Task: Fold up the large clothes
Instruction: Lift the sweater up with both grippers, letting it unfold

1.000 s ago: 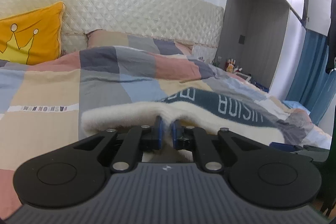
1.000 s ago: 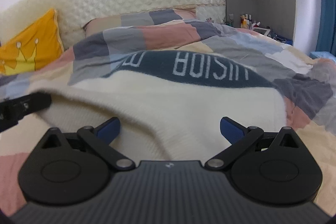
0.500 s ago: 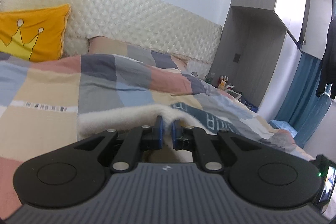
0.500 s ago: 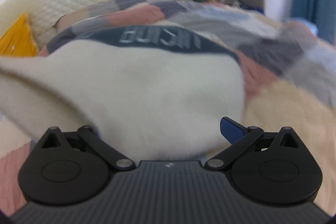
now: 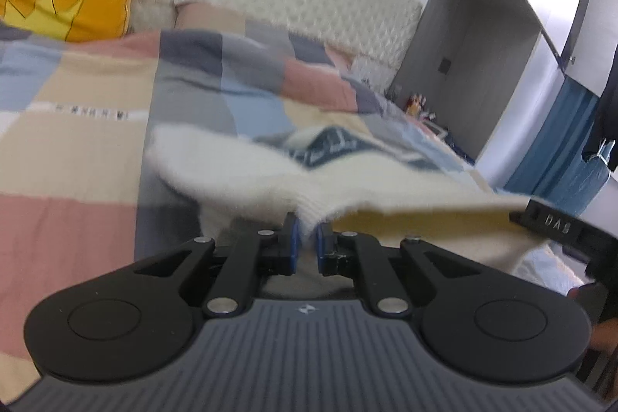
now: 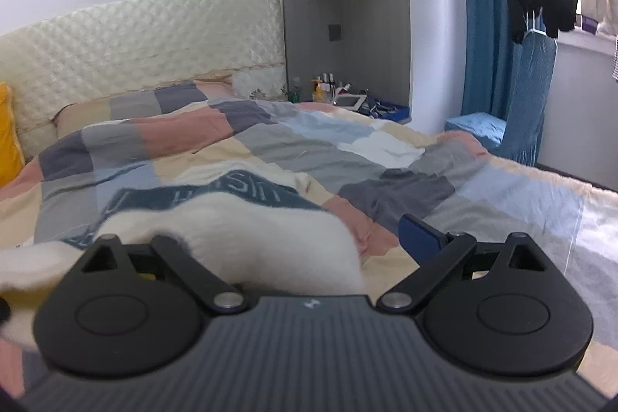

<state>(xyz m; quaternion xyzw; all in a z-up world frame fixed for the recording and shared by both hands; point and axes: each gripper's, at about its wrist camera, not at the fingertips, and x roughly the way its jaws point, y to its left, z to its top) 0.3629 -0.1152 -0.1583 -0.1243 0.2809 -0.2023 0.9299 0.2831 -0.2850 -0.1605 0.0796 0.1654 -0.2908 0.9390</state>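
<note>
The step in hand looks like carrying one edge of the cream sweater (image 5: 247,172) across for a fold. The left hand-held gripper (image 5: 305,240) is pinched narrow on that edge, lifting it off the checked bed cover (image 5: 89,126). The right hand-held gripper (image 6: 293,238) has just been closing slightly yet stands wide, fleecy cloth bulging over its left side (its left finger is hidden) and unclamped. Next, the right one likely needs to grip its own corner so both edges travel together.
</note>
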